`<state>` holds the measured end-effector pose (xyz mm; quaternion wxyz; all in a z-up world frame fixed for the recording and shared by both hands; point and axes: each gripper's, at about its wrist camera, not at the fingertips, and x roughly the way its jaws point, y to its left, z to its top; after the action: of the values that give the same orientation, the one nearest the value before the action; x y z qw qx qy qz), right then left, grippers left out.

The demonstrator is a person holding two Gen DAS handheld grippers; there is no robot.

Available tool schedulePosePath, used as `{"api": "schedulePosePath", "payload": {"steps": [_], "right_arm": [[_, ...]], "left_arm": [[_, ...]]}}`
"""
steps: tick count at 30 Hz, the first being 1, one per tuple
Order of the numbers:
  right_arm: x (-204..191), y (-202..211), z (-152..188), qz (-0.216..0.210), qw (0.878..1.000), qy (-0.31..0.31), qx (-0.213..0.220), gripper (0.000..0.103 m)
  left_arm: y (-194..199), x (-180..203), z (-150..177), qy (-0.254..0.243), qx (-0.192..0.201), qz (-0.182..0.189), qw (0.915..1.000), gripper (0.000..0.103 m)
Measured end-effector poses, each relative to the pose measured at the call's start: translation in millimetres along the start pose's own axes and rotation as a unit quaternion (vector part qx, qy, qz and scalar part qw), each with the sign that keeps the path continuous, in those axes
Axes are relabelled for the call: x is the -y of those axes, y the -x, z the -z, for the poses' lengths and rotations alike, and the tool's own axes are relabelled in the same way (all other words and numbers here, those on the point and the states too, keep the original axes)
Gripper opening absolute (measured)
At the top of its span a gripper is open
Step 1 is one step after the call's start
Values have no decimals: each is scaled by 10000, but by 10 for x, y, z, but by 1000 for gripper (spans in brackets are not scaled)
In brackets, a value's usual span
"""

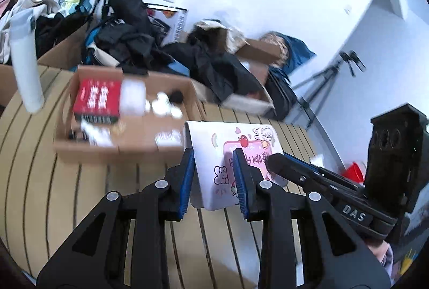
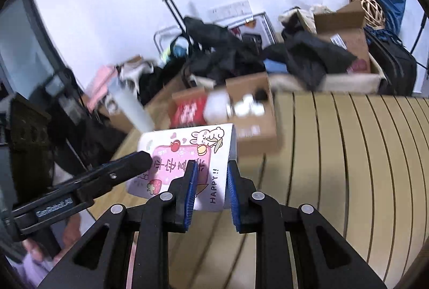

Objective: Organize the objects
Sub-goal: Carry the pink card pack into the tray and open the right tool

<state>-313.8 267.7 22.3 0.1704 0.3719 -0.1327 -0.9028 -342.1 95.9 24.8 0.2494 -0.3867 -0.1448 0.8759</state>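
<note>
A white packet with pink cartoon print [image 1: 214, 154] is held above the slatted wooden table [image 1: 40, 181]. My left gripper [image 1: 214, 157] is shut on its left edge. My right gripper [image 2: 211, 168] is shut on its right edge; the packet also shows in the right wrist view [image 2: 214, 144]. The right gripper's fingers [image 1: 289, 165] reach in from the right in the left wrist view, and the left gripper's fingers [image 2: 128, 163] show in the right wrist view. An open cardboard box [image 1: 128, 144] with a red box [image 1: 96, 98] and small white items stands just behind the packet.
A white bottle [image 1: 24, 61] stands left of the cardboard box. Black clothes, bags and more cartons [image 1: 257, 52] pile up behind the table against the white wall. A tripod [image 1: 327, 77] stands at the right. A red object [image 1: 354, 171] lies at the table's right edge.
</note>
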Motion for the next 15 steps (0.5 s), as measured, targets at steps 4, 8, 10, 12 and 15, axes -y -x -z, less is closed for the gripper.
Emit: {"api": "schedulePosePath", "payload": {"steps": [4, 8, 10, 12, 15], "right_arm": [[74, -468, -444, 124, 9997, 45, -181, 24], [299, -1118, -684, 254, 9979, -101, -592, 24], [444, -1398, -713, 136, 9959, -339, -827, 24], [499, -1615, -695, 364, 9942, -245, -981, 24], [570, -1823, -651, 685, 9910, 8, -1149, 24]], "left_arm": [[-391, -135, -364, -88, 36, -369, 9993, 25], [-986, -548, -513, 355, -503, -491, 9969, 25], [-1236, -732, -486, 555, -704, -495, 9947, 25], [-1429, -823, -425, 617, -869, -487, 9931, 25], [-1693, -896, -323, 635, -1041, -487, 9913, 25]]}}
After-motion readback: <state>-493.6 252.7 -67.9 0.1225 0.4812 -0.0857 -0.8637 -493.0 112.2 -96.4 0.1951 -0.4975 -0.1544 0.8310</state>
